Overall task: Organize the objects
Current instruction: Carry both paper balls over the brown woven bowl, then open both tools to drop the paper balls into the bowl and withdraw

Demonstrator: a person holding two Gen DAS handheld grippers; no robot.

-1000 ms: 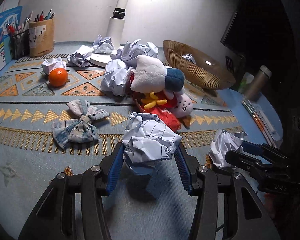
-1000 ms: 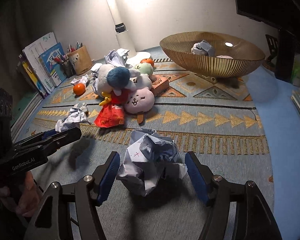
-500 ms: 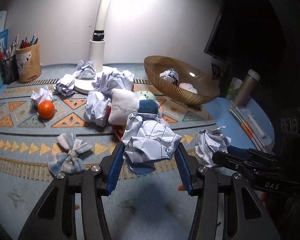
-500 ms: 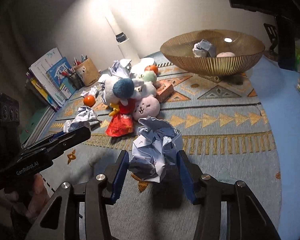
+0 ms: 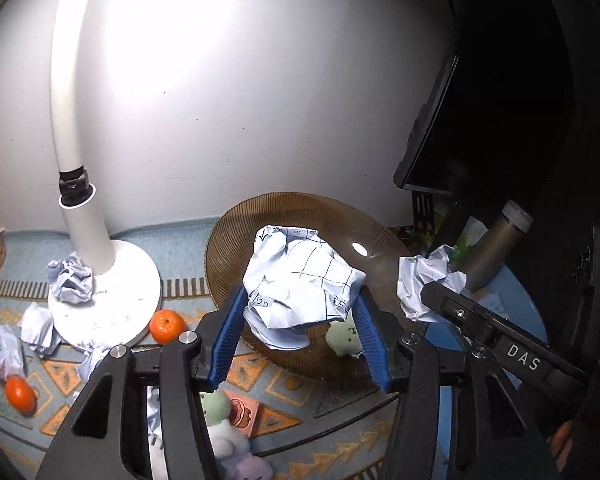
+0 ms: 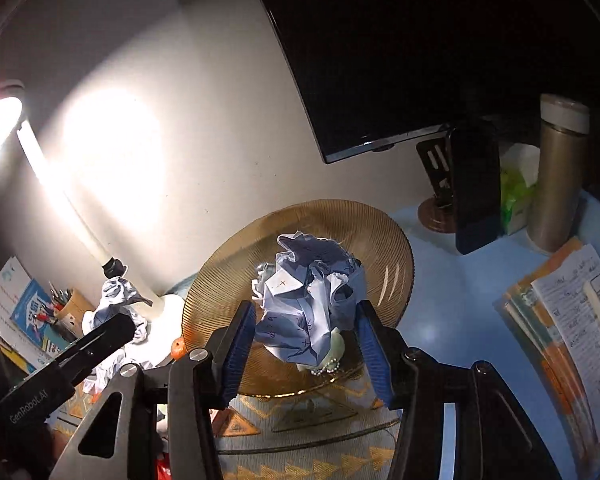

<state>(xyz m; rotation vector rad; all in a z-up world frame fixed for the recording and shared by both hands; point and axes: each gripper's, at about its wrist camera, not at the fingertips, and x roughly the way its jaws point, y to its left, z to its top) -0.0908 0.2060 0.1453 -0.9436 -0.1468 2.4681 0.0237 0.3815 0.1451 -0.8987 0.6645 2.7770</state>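
My left gripper (image 5: 300, 336) is shut on a crumpled white paper ball (image 5: 300, 280) and holds it in the air over the near part of the brown ribbed bowl (image 5: 236, 232). My right gripper (image 6: 306, 344) is shut on a bluish crumpled paper ball (image 6: 308, 304) and holds it above the same bowl (image 6: 384, 232). A small pale green plush (image 5: 342, 338) lies in the bowl. The right gripper with its paper ball (image 5: 424, 280) shows at the right of the left wrist view. The left gripper body (image 6: 72, 360) shows at the left of the right wrist view.
A white lamp base (image 5: 108, 296) stands left of the bowl, with paper balls (image 5: 70, 282) and oranges (image 5: 167, 325) around it. Plush toys (image 5: 220, 404) lie on the patterned mat below. A monitor (image 6: 380, 60), a metal flask (image 6: 556, 172) and stacked papers (image 6: 568, 320) are on the right.
Both grippers have risen from the mat with their paper balls and moved forward to above the bowl. The toys and the bow have dropped out of the centre of view.
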